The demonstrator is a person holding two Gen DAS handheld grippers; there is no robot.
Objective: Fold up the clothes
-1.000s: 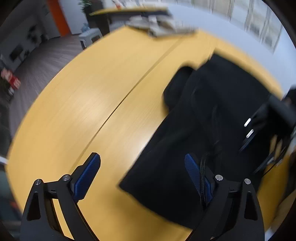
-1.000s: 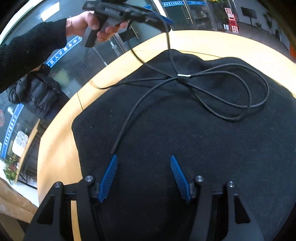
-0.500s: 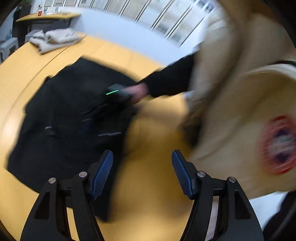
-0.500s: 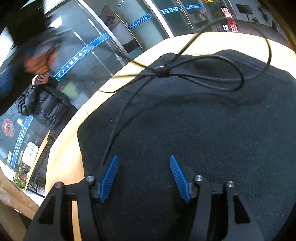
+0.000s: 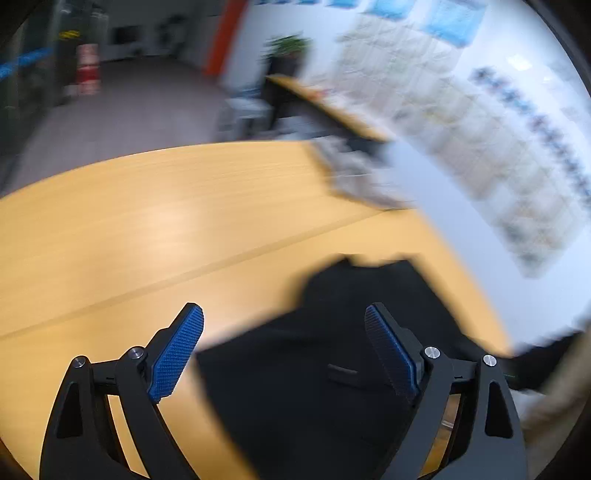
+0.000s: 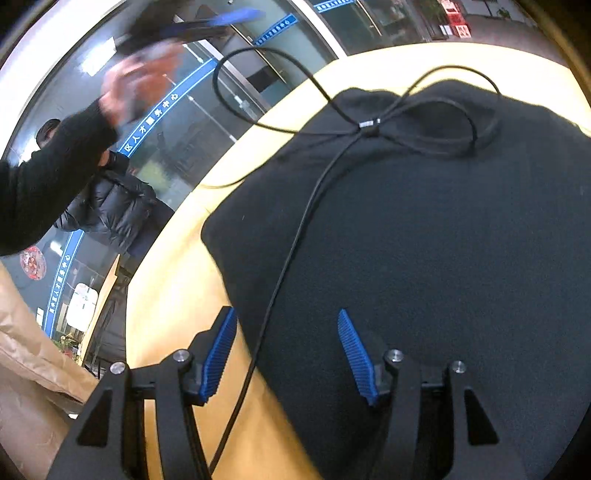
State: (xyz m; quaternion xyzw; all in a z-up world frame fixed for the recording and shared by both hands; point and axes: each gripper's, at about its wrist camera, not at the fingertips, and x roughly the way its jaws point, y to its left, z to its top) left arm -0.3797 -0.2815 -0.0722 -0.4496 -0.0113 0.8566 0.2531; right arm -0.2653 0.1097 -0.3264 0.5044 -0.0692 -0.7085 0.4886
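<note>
A black garment [image 6: 424,240] lies spread flat on a round wooden table [image 6: 177,295]. It also shows in the left wrist view [image 5: 314,369], blurred, at the lower right. My left gripper [image 5: 284,350] is open and empty, held in the air above the garment's edge. In the right wrist view the left gripper [image 6: 192,27] shows blurred at the top left, in the person's hand. My right gripper [image 6: 284,354] is open and empty, low over the garment's near edge. A black cable [image 6: 295,251] runs from it across the garment.
A pile of grey cloth [image 5: 354,173] lies at the table's far edge. A glass wall with blue lettering [image 6: 166,103] stands beyond the table, and a person in a dark jacket [image 6: 107,210] is behind it. Bare table wood [image 5: 147,229] lies left of the garment.
My left gripper has swung fast, from facing the person's coat to facing the table and far wall. My right gripper shifted slightly left; the cable loop moved.
</note>
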